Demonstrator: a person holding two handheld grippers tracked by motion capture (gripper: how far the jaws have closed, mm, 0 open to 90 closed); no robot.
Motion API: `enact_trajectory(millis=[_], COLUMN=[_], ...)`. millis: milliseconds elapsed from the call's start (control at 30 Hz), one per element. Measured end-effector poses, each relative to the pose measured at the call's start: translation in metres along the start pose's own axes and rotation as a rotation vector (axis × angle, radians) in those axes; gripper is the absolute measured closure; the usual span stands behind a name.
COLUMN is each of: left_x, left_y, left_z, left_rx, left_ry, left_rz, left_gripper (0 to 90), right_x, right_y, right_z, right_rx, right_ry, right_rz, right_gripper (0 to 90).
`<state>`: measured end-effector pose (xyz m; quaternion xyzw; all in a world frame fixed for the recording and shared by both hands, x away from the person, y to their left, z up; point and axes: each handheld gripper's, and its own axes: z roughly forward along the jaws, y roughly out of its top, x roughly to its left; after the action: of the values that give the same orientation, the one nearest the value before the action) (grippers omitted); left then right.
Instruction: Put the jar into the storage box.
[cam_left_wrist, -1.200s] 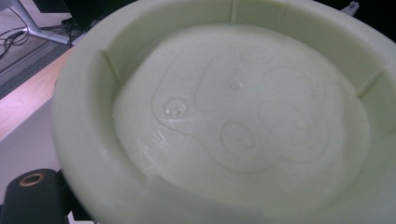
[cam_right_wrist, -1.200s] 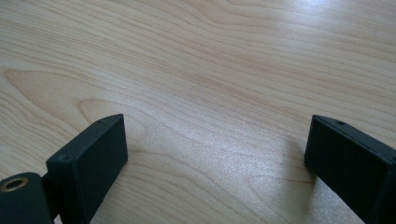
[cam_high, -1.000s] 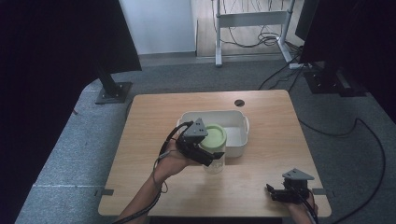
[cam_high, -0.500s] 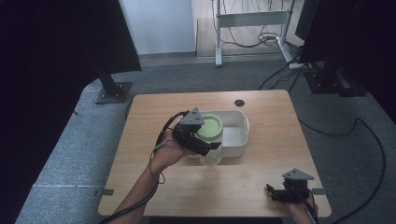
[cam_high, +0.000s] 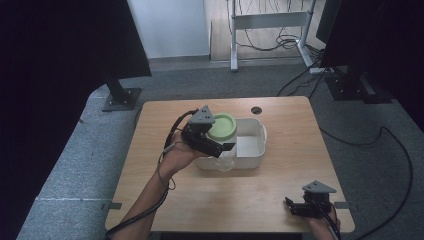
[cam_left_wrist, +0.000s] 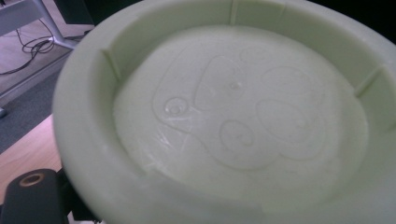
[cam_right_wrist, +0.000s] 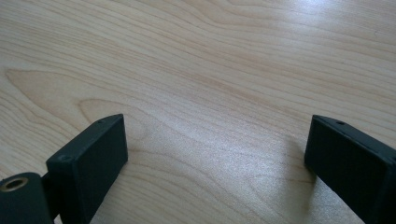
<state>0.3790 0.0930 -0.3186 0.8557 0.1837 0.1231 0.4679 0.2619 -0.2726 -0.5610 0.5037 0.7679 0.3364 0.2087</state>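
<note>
- Near the middle of the bench, the left claw (cam_high: 223, 148) is clamped on a clear jar (cam_high: 223, 156) just below its green lid (cam_high: 221, 126); one black jaw shows across the glass in the high view.
- The left gripper view looks from very close range onto the top of the green lid (cam_left_wrist: 233, 116), a shallow dish shape with a raised rim and faint embossed outlines.
- The clear jar stands upright at the left end of a white tray (cam_high: 252, 159), which sits at the centre of the bench (cam_high: 250, 200). Whether the jar base rests in the tray or is lifted clear of it cannot be determined.
- The person's left hand (cam_high: 176, 156) grips the left claw from the left-hand side; a black cable loops from it back along the forearm.
- At the near right corner of the bench, the right claw (cam_high: 288, 203) is held low over the wood, with its jaws pointing toward the left edge.
- The right gripper view shows the right claw (cam_right_wrist: 215, 154) with its jaws spread wide and nothing but bare bench surface between them.
- The right claw is well apart from the white tray and the clear jar.
- A round cable hole (cam_high: 256, 110) lies at the far edge of the bench, behind the white tray.
</note>
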Motion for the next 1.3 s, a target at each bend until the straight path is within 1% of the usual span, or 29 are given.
enact_trajectory(millis=[200,267,433,600,733,867,933,1133,1300], left_x=[0.012,0.016,0.025,0.032,0.037,0.042,0.045,0.051,0.053], left_y=[0.005,0.005,0.007,0.008,0.007,0.004,-0.001,-0.011,-0.021], left_z=[0.004,0.006,0.013,0.019,0.026,0.036,0.043,0.058,0.069], left_rx=[-0.006,-0.009,-0.005,-0.008,-0.008,0.000,0.002,0.006,0.014], left_ry=[0.013,0.024,0.050,0.061,0.078,0.088,0.093,0.102,0.097], left_rz=[-0.017,-0.022,-0.023,-0.029,-0.032,-0.030,-0.037,-0.054,-0.037], left_gripper=[11.6,11.6,11.6,11.6,11.6,11.6,11.6,11.6,11.6], right_x=[0.000,0.000,0.000,0.000,0.000,0.000,0.000,0.000,0.000], right_y=[0.000,0.000,0.000,0.000,0.000,0.000,0.000,0.000,0.000], right_z=[0.000,0.000,0.000,0.000,0.000,0.000,0.000,0.000,0.000], right_rx=[0.000,0.000,-0.001,-0.001,-0.001,-0.001,-0.001,-0.001,-0.001], right_ry=[0.001,0.001,0.001,0.002,0.002,0.003,0.003,0.004,0.005], right_rz=[-0.001,-0.001,-0.001,-0.001,-0.002,-0.002,-0.003,-0.003,-0.004], right_gripper=[5.5,5.6,5.5,5.5,5.5,5.5,5.5,5.5,5.5])
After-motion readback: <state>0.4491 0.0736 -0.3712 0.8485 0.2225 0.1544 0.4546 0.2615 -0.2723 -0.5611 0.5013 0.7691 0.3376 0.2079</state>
